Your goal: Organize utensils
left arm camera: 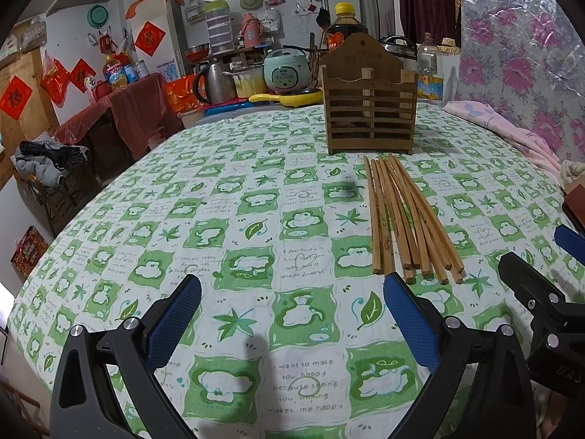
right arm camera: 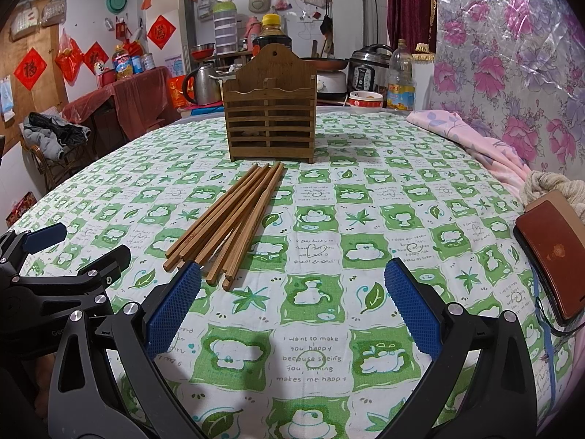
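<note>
Several wooden chopsticks (left arm camera: pixel 406 219) lie in a loose bundle on the green-and-white patterned cloth (left arm camera: pixel 256 226), just in front of a slatted wooden utensil holder (left arm camera: pixel 369 109) that stands upright. My left gripper (left arm camera: pixel 292 289) is open and empty, low over the cloth; its right finger is near the chopsticks' near ends. In the right wrist view the chopsticks (right arm camera: pixel 230 219) lie left of centre below the holder (right arm camera: pixel 270 120). My right gripper (right arm camera: pixel 292 278) is open and empty; its left finger is beside the chopstick ends. Each gripper shows at the edge of the other's view.
A brown leather case (right arm camera: pixel 552 252) and a rope bundle (right arm camera: pixel 552 183) lie at the cloth's right edge, with pink fabric (right arm camera: pixel 468 131) behind. Bottles, a kettle (right arm camera: pixel 201 86) and cookers stand beyond the far edge. A chair with clothes (right arm camera: pixel 51 135) is at left.
</note>
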